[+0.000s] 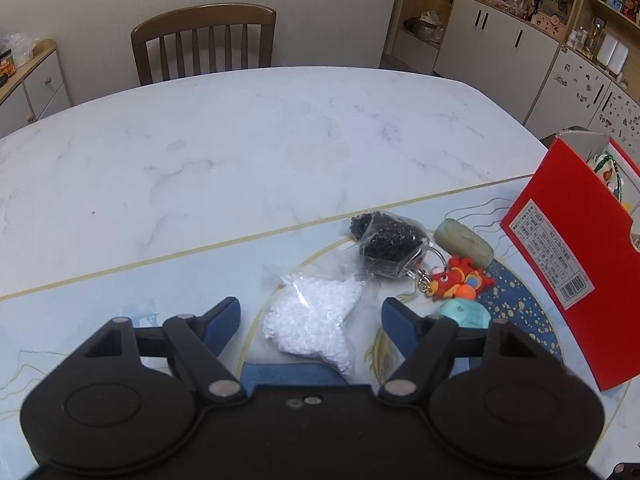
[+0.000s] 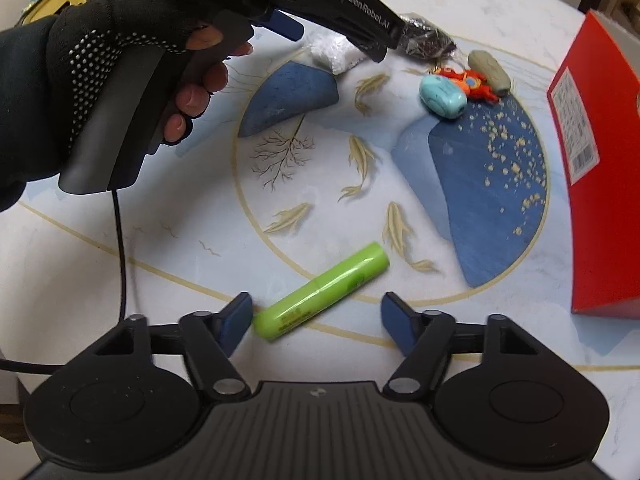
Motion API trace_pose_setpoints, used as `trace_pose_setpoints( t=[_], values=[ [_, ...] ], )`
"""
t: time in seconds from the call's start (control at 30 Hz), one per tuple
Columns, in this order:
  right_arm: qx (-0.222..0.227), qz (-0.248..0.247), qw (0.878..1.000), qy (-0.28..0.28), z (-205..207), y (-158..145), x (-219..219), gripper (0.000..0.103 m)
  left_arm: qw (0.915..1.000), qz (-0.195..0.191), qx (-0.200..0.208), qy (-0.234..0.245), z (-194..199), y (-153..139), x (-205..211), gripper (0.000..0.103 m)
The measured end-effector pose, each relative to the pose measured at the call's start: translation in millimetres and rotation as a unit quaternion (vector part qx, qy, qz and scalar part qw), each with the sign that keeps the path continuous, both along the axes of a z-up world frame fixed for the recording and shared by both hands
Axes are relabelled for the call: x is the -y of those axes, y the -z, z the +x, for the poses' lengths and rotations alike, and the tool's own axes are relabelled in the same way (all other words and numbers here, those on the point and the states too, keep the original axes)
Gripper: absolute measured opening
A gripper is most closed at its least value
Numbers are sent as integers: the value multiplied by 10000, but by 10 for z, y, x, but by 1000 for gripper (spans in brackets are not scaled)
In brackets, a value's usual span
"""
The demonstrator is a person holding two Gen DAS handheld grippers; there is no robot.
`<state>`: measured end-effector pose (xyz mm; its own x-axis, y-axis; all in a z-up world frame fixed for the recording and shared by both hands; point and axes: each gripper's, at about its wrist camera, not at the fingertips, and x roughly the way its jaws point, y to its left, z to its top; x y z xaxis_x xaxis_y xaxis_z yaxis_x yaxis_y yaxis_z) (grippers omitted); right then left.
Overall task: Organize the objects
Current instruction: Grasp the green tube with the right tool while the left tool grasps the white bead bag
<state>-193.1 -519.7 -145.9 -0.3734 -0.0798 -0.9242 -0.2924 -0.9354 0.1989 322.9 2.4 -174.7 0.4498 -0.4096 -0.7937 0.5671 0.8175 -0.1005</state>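
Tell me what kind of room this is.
Probably a home dining area: a marble-look table with a wooden chair behind it, and storage cabinets with cluttered shelves along the wall.

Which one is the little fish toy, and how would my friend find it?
Start at the big red box on the right of the table, then look just left of it at the small cluster of things. The fish keychain lies between the grey-green roll and the turquoise bead. It is the only red-and-orange one, with a metal ring.
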Motion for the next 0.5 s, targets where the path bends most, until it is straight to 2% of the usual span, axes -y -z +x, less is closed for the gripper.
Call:
trace_pose_setpoints(
  t=[0.17,0.37,0.43,0.5],
  values=[
    [-7,169,9999,-2,-28,-7,-16,54,9999,-57,-93,9,20,17,-21,59],
    [-22,235,9997,86,-29,-9,-69,34,9998,-117,-157,-70,4,3,-58,47],
    [-42,202,9997,118,-20,-5,-95,31,9996,-151,-206,-124,3,1,-81,45],
    [-58,180,9997,157,-10,-2,-113,23,9994,-190,-236,-153,-2,-5,-106,44]
  ],
)
